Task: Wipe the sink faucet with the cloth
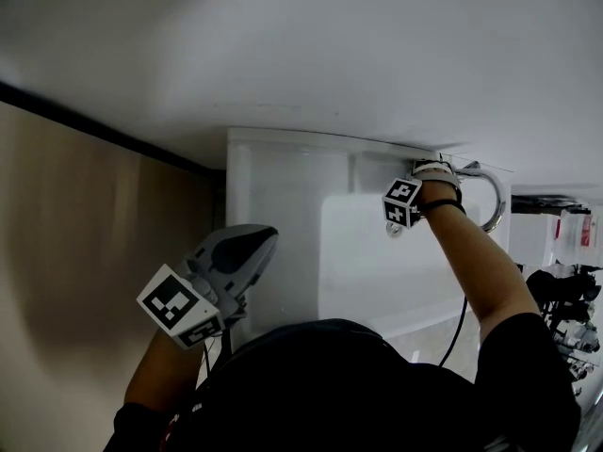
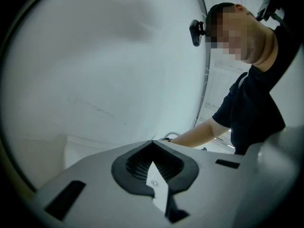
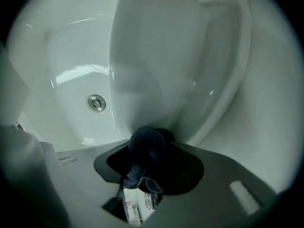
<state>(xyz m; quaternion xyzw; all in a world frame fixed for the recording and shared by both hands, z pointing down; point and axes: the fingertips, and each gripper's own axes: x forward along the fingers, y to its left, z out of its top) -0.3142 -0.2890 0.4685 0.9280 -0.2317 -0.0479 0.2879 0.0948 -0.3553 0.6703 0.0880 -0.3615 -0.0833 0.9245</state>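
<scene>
Head view: white sink (image 1: 283,191) at centre, its curved chrome faucet (image 1: 493,194) at the far right corner. Right gripper (image 1: 415,185) is held up against the faucet base; the jaws themselves are not legible from here. Right gripper view settles it: jaws closed on a bunched dark blue cloth (image 3: 142,167), which bulges out past the tips, with the basin and its drain (image 3: 97,102) beyond. A chrome piece shows just under the cloth; cannot tell whether they touch. Left gripper (image 1: 247,252) hangs at the near left of the sink, well apart from the faucet. Left gripper view: jaws fully together, nothing between them, aimed at a plain wall, with the person's outstretched arm (image 2: 199,133) to the right.
</scene>
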